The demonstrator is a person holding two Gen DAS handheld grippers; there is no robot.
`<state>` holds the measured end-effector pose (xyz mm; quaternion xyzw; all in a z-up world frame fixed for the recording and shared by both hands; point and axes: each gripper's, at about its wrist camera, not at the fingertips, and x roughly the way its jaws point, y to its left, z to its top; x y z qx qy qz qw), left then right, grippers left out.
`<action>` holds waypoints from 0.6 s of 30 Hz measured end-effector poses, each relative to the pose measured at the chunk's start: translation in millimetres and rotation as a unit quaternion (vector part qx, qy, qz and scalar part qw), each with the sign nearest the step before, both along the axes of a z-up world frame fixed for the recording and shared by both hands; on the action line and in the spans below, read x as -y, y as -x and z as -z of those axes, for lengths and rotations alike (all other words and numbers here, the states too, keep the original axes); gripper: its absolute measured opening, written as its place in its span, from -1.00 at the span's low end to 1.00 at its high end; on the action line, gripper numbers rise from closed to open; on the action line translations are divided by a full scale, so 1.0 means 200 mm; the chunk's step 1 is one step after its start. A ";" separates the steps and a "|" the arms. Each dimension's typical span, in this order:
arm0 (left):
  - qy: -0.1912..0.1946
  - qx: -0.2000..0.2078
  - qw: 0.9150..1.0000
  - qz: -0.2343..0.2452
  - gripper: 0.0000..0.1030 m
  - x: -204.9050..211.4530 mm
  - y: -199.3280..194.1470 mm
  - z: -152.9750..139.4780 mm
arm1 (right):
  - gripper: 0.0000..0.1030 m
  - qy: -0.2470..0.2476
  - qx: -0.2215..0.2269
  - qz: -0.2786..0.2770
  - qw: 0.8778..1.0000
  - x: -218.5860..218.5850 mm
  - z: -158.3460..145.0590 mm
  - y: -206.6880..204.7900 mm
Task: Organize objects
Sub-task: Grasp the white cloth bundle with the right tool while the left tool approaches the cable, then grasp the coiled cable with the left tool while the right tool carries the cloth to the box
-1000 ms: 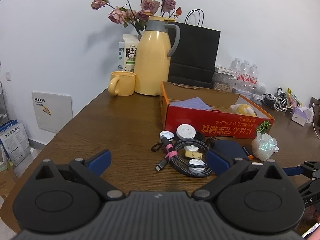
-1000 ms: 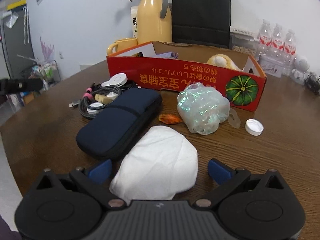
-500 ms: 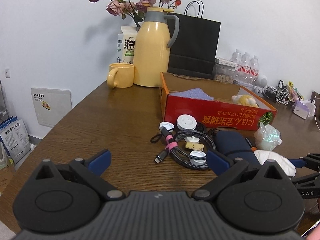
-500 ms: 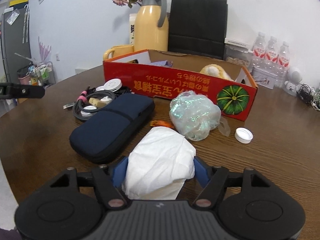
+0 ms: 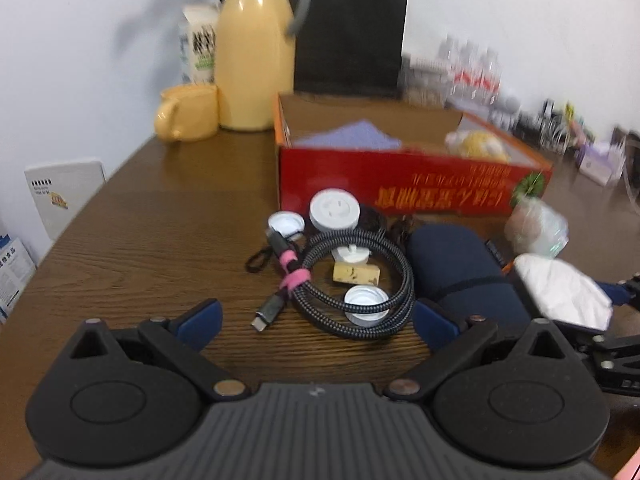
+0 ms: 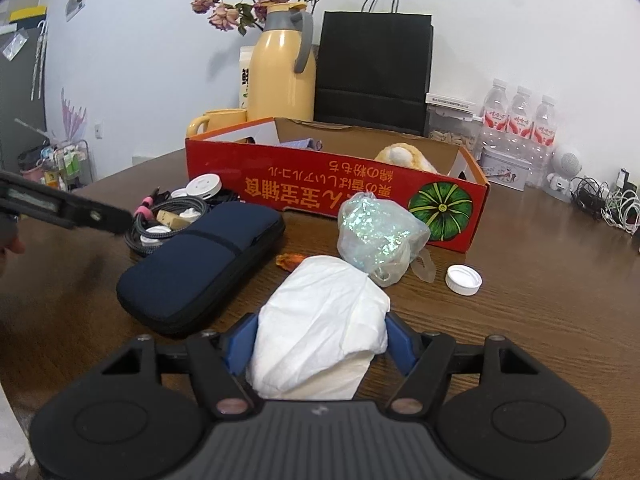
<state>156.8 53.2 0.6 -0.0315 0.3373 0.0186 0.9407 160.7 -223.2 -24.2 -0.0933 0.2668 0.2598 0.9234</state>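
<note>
- The left wrist view sits just behind the left claw (image 5: 316,320), low over the counter (image 5: 152,240), and looks forward and down along its two fingers. It is close to the coiled cable (image 5: 352,280) and faces the red box (image 5: 400,184) and the white wall behind it; the far things are blurred.
- The right wrist view sits just behind the right claw (image 6: 320,340), also angled down, very close to the white bundle (image 6: 324,312), and faces the same box from further right.
- Both views share the box, the cable, the navy pouch (image 6: 200,264), the bundle and the yellow jug (image 6: 280,76).
- Each view catches the other claw at its edge.
</note>
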 end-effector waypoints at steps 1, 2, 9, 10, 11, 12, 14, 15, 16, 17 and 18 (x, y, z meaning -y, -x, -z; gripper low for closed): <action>-0.002 -0.009 1.000 0.005 1.00 0.01 -0.03 0.01 | 0.29 -0.003 -0.002 0.001 1.000 0.00 0.00 0.00; -0.006 -0.016 1.000 0.010 1.00 0.02 -0.06 0.02 | 0.29 -0.005 -0.004 0.001 1.000 0.00 0.00 -0.01; -0.029 -0.038 0.998 0.038 1.00 0.07 -0.20 0.07 | 0.29 -0.013 -0.009 -0.001 1.000 0.00 0.01 0.00; -0.027 -0.039 0.998 0.045 1.00 0.07 -0.21 0.07 | 0.29 -0.013 -0.011 -0.002 1.000 0.00 0.01 -0.01; -0.027 -0.042 0.998 0.049 1.00 0.08 -0.22 0.07 | 0.29 -0.014 -0.012 -0.002 1.000 0.00 0.01 -0.01; -0.025 -0.046 0.997 0.054 1.00 0.07 -0.23 0.08 | 0.29 -0.015 -0.013 -0.003 1.000 0.00 0.01 -0.01; -0.020 -0.046 0.997 0.056 1.00 0.07 -0.25 0.09 | 0.29 -0.017 -0.015 -0.005 1.000 0.01 0.01 -0.01; -0.020 -0.044 0.997 0.057 1.00 0.07 -0.26 0.09 | 0.29 -0.018 -0.015 -0.006 1.000 0.01 0.01 -0.01; -0.019 -0.043 0.997 0.056 1.00 0.07 -0.26 0.09 | 0.29 -0.018 -0.016 -0.007 1.000 0.01 0.01 -0.01; -0.019 -0.040 0.998 0.055 1.00 0.07 -0.26 0.10 | 0.29 -0.018 -0.016 -0.008 1.000 0.01 0.01 -0.01; -0.022 -0.037 0.998 0.055 1.00 0.08 -0.26 0.10 | 0.29 -0.018 -0.016 -0.009 1.000 0.01 0.01 -0.01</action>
